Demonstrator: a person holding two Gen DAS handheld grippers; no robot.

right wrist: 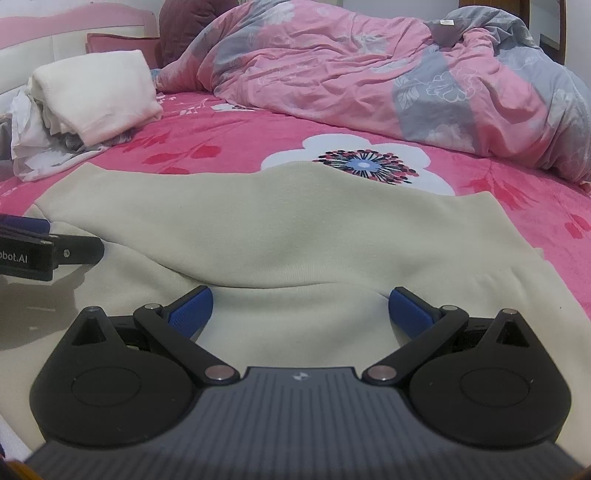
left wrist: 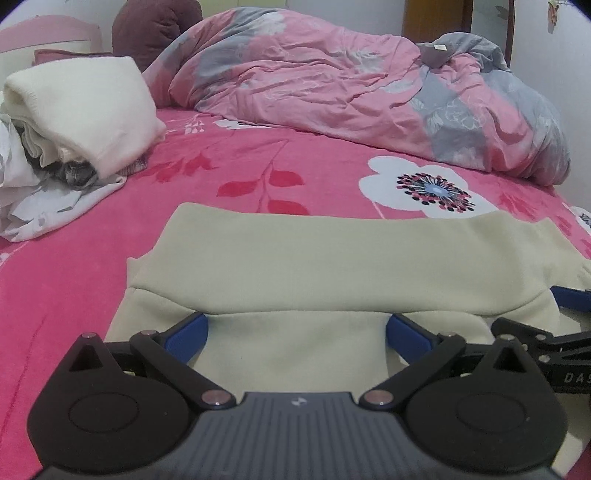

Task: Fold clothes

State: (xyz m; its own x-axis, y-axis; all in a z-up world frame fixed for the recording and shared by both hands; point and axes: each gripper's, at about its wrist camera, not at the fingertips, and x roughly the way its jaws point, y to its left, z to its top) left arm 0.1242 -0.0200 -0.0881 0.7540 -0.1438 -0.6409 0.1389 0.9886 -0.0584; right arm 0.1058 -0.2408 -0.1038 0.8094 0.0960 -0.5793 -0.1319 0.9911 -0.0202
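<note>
Item: cream garment (left wrist: 332,258), lying flat on the bed (left wrist: 74,314), on the pink floral sheet, near edge closest to both tools. A folded band lies across it, its free edge just ahead of the blue pads; a lower layer shows beneath, nearer the cameras.

Left tool (left wrist: 295,332): released, jaws spread wide, low over the garment's lower layer, gripping nothing. Pads (left wrist: 188,338) sit just at the fold's edge.

Right tool (right wrist: 301,308): released likewise, jaws wide, low over the same garment, holding nothing. It lies just beside the left tool, which shows at the left margin of the right view.

Other stock: heap of pale clothes (left wrist: 74,122) at far left, a white piece on top, unsorted pieces under it. Rumpled pink-and-grey duvet (left wrist: 351,92) across the back. Dark pillow (left wrist: 155,26) by the headboard.

Progress, as judged: one fold appears made on the cream garment. Further folds are probably needed. The heap appears mostly unfolded, so much of the task remains.
</note>
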